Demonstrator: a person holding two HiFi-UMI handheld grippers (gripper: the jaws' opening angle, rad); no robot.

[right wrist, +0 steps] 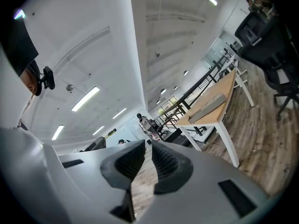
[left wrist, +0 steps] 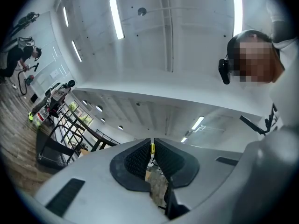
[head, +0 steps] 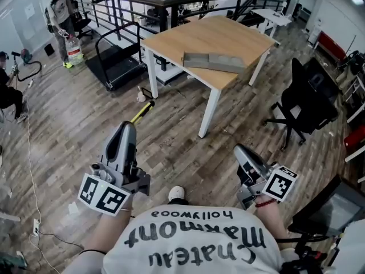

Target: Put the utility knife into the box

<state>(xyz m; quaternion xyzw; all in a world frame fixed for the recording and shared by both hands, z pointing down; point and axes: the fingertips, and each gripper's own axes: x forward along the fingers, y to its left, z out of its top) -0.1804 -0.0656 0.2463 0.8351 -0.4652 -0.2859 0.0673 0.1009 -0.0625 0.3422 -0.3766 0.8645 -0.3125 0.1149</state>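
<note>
The left gripper (head: 130, 125) is clamped on the yellow utility knife (head: 142, 112), which juts from its jaws towards one o'clock. I judge this a carrying hold, since the grey box (head: 214, 61) lies on the table (head: 217, 33), well apart at about one o'clock from the person. Both grippers are held low at the waist, pointing forward. The right gripper (head: 239, 150) has its jaws only a slit apart, with nothing between them.

Bright, even light from ceiling strip lights (left wrist: 115, 17) fills your room; they glare white in both gripper views. Shadows under the table (head: 211, 39) are soft. Every view bends at its dark, rounded edges. The utility knife (left wrist: 152, 147) in your left gripper (left wrist: 152, 142) shows as a small yellow speck.
</note>
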